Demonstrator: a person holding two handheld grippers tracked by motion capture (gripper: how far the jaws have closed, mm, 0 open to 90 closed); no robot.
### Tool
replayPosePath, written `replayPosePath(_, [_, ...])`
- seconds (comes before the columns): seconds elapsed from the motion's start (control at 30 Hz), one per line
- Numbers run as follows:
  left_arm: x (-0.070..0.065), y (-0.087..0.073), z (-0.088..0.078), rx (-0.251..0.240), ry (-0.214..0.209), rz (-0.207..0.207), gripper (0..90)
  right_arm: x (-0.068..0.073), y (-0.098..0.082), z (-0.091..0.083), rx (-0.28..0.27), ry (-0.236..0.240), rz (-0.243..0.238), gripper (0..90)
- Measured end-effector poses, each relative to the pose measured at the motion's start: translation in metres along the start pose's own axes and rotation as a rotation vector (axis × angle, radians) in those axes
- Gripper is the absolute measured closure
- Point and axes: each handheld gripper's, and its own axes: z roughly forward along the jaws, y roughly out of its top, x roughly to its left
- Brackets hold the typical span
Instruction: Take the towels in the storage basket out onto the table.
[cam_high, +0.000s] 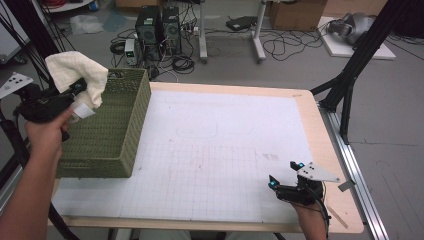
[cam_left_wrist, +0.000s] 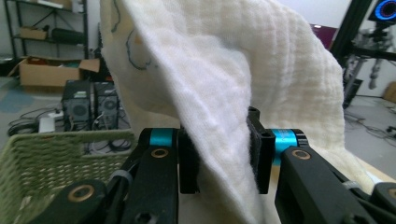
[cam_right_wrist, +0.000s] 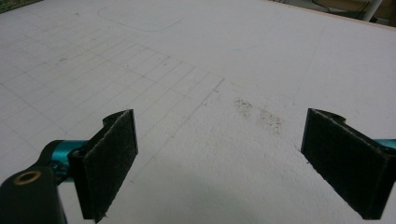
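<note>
1. The left gripper (cam_high: 77, 90) pinches a white cloth (cam_high: 75, 72) tight between its pads.
2. The cloth hangs in the air, up over the near left edge of the green basket (cam_high: 107, 127).
3. The basket sits on the left side of the bench (cam_high: 225, 145).
4. The right gripper (cam_high: 285, 177) rests low over the bench's near right corner, jaws wide apart, holding nothing.

Probably a lab (floor cables (cam_high: 280, 42), computer towers (cam_high: 159, 30)).
</note>
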Motion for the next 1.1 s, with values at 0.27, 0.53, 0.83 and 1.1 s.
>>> replayPosePath(0.27, [-0.047, -0.012, 0.024, 0.049, -0.137, 0.033, 70.9, 0.002, 0.001, 0.001, 0.004, 0.005, -0.009, 10.1])
replayPosePath(0.53, [-0.111, -0.036, 0.058, 0.083, -0.287, 0.06, 70.6, 0.0, 0.001, 0.001, 0.0, 0.006, -0.016, 10.1])
replayPosePath(0.83, [-0.164, -0.086, 0.092, 0.208, -0.373, 0.1, 69.8, 0.0, 0.001, 0.0, 0.0, 0.009, -0.016, 10.1])
replayPosePath(1.1, [-0.196, -0.143, 0.117, 0.34, -0.394, 0.124, 69.1, -0.001, 0.0, 0.001, 0.004, 0.011, -0.017, 10.1])
